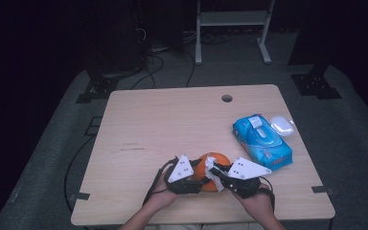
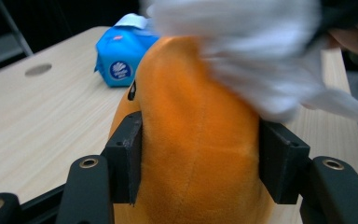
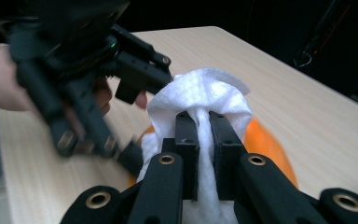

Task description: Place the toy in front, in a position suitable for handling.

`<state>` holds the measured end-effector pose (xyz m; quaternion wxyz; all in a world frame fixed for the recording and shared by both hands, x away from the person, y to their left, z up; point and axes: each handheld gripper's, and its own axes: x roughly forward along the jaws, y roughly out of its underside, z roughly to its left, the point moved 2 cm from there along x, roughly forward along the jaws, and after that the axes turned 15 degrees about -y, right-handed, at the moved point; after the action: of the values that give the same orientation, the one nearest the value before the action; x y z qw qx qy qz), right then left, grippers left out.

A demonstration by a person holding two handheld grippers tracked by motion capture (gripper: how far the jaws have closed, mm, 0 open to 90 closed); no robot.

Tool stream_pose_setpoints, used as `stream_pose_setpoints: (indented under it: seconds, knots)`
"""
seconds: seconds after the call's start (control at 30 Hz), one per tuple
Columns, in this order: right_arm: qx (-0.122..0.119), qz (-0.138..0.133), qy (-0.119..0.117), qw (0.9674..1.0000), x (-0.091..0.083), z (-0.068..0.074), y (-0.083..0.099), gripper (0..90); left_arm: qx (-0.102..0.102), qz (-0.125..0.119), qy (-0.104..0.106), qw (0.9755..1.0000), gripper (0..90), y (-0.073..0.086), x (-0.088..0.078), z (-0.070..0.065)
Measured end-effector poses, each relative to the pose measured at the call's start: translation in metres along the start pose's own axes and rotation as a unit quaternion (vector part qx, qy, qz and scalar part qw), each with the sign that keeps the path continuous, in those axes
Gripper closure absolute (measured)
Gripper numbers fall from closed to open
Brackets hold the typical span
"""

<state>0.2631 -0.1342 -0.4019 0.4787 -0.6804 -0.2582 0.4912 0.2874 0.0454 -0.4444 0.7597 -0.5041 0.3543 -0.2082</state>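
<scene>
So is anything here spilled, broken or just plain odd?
Nothing looks spilled or broken. The left gripper squeezes an orange soft toy while the right gripper presses a white wipe on it. The blue wipe pack lies at an angle near the table's right edge, a small white lid beside it.

On the worktop (image 1: 163, 124), the left hand-held gripper (image 1: 195, 178) and right hand-held gripper (image 1: 216, 171) meet at an orange toy (image 1: 214, 160) with a white wipe (image 1: 212, 172) against it. A blue wipes pack (image 1: 262, 141) lies near, right.
</scene>
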Motion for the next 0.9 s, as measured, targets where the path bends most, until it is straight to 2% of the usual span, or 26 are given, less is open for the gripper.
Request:
stream_pose_setpoints:
  seconds: [0.1, 0.17, 0.27, 0.33, 0.47, 0.53, 0.63, 0.77, 0.83, 0.9]
  knots:
    - [0.012, -0.009, 0.014, 0.9998, -0.007, -0.011, 0.003, 82.9, -0.003, -0.004, 0.001, 1.0000, 41.1, 0.000, 0.002, 0.001]
    - [0.025, -0.010, 0.037, 0.9989, -0.016, -0.022, 0.010, 82.9, -0.007, -0.005, 0.001, 1.0000, 41.1, 0.000, 0.002, 0.001]
    - [0.038, 0.000, 0.049, 0.9981, -0.025, -0.031, 0.019, 82.9, -0.010, -0.004, 0.003, 0.9999, 40.4, 0.001, 0.001, 0.001]
    - [0.047, -0.009, 0.038, 0.9981, -0.026, -0.029, 0.020, 82.9, -0.003, -0.006, 0.004, 1.0000, 39.8, 0.001, 0.002, 0.000]
    - [0.026, -0.017, 0.006, 0.9995, -0.015, -0.012, 0.008, 82.8, 0.014, -0.005, 0.006, 0.9999, 38.8, -0.001, 0.002, -0.005]
    - [0.017, -0.012, 0.004, 0.9998, -0.009, -0.008, 0.003, 82.8, 0.026, -0.007, 0.003, 0.9996, 38.6, -0.001, 0.001, -0.010]
    - [0.026, -0.012, 0.007, 0.9996, -0.010, -0.014, 0.003, 82.9, 0.033, -0.010, 0.004, 0.9994, 38.6, -0.002, 0.001, -0.011]
    - [0.062, -0.013, 0.029, 0.9976, -0.022, -0.034, 0.014, 82.9, 0.043, -0.013, 0.008, 0.9990, 38.6, -0.002, 0.002, -0.013]
    - [0.077, -0.018, 0.022, 0.9966, -0.024, -0.036, 0.018, 82.9, 0.050, -0.015, 0.013, 0.9985, 38.1, -0.001, 0.002, -0.016]
    - [0.069, -0.020, 0.009, 0.9974, -0.021, -0.029, 0.014, 82.8, 0.049, -0.015, 0.024, 0.9984, 36.2, 0.000, 0.003, -0.016]
